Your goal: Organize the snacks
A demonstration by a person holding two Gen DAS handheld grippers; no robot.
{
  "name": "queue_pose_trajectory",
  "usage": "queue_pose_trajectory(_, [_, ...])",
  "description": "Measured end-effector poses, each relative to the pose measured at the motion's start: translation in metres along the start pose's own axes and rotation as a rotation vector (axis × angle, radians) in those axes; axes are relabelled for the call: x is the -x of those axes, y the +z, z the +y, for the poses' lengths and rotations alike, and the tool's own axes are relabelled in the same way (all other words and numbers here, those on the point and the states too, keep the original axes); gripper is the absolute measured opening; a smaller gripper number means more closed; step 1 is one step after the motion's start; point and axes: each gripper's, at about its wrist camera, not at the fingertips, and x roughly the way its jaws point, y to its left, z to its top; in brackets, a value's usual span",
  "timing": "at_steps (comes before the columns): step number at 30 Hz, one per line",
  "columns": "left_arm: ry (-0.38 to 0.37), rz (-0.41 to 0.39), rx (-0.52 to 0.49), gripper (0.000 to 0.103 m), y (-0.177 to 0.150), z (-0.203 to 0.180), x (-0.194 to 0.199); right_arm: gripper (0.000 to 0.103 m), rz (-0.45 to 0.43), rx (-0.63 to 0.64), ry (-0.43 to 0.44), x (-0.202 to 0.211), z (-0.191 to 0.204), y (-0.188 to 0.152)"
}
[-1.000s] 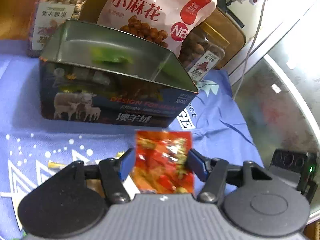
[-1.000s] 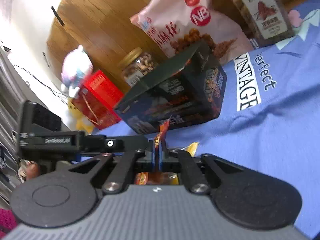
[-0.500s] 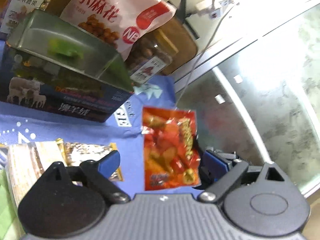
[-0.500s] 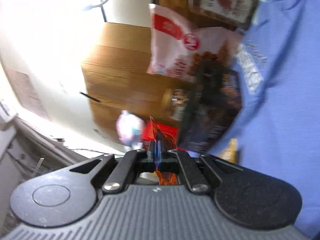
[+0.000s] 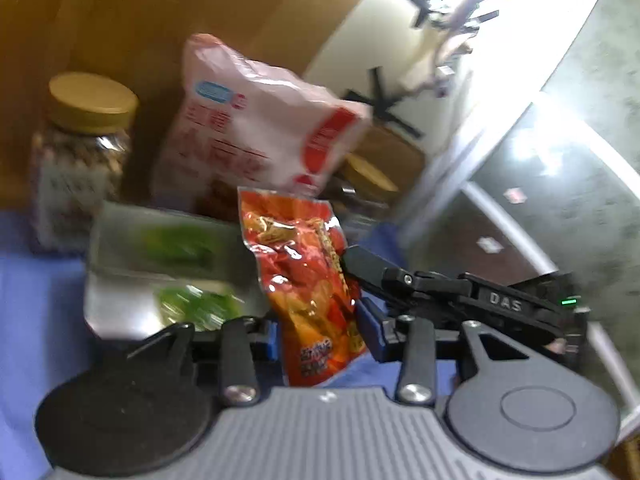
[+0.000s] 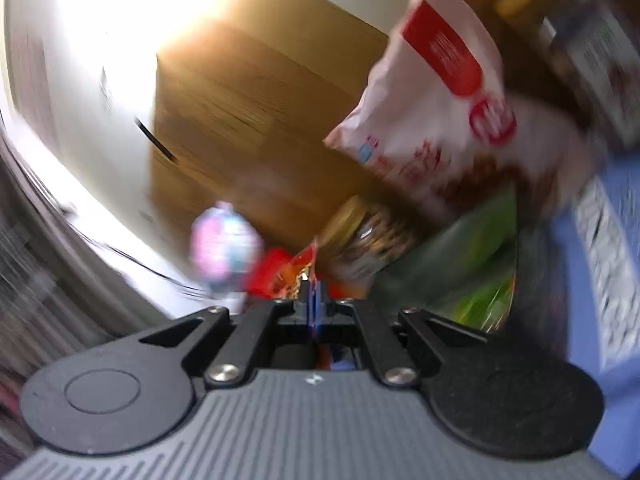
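Through my left wrist camera I see my left gripper (image 5: 320,338) spread wide, its blue pads clear of the red snack packet (image 5: 308,288) that stands upright between them, pinched from the side by my right gripper (image 5: 352,258); behind it sits the open metal tin (image 5: 120,248) with green packets (image 5: 192,304) inside, then the pink snack bag (image 5: 256,128) and a gold-lidded jar (image 5: 80,152) on the blue cloth (image 5: 36,300). Through my blurred right wrist camera, my right gripper (image 6: 314,306) is clamped tight on the packet's edge (image 6: 298,270); the tin (image 6: 452,264) lies just right of it, the pink bag (image 6: 440,112) and jar (image 6: 360,236) beyond.
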Motion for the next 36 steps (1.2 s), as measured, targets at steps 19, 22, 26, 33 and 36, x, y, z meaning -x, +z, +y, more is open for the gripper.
queue_pose_trajectory(19, [0.274, 0.117, -0.049, 0.057, -0.011, 0.009, -0.053, 0.014, 0.032, 0.443, -0.491, -0.047, -0.002, -0.025])
queue_pose_trajectory(22, [0.243, 0.135, 0.001, 0.057, -0.014, 0.008, -0.052, 0.007, 0.045, 0.423, -0.505, -0.038, -0.011, -0.021])
queue_pose_trajectory(26, [0.239, 0.091, -0.022, 0.057, -0.014, -0.005, -0.033, 0.018, -0.032, 0.453, -0.481, -0.015, 0.012, -0.029])
queue_pose_trajectory(33, [0.231, -0.095, -0.111, 0.076, -0.047, -0.022, 0.060, 0.052, -0.021, 0.581, -0.176, 0.060, 0.062, -0.093])
queue_pose_trajectory(36, [0.240, -0.088, -0.048, 0.076, -0.070, -0.008, 0.080, 0.062, 0.068, 0.734, -0.148, 0.065, 0.079, -0.129])
